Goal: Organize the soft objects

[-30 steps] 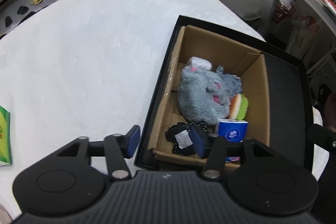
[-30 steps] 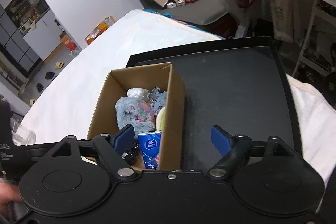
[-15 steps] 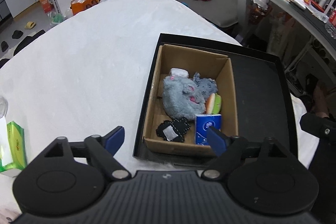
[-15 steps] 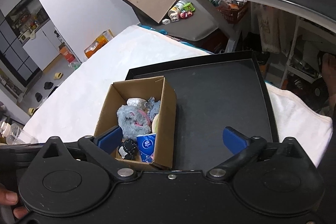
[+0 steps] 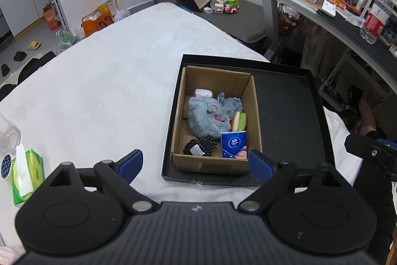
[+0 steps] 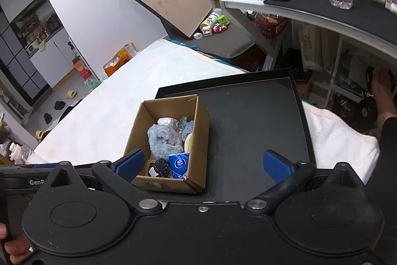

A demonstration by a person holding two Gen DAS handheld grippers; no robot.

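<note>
**Both tools wide and empty above the filled box**

A white fuzzy bed (image 5: 104, 81) carries one shallow black tray (image 5: 292, 96). In the tray's left part stands one brown cardboard box (image 5: 255, 116), open-topped. The left tool (image 5: 196, 162) hangs over the box's near wall, its blue-padded jaws opening with nothing between them. The right tool (image 6: 203, 164) is spread wide and empty, the box just ahead near its left finger. Inside the box lie one fluffy grey plush toy (image 5: 206, 116), one smaller grey plush (image 5: 230, 104), one blue tissue pack (image 5: 234, 144), one black scalloped cloth piece (image 5: 201, 145) and one burger-shaped squishy (image 5: 238, 121).
</note>
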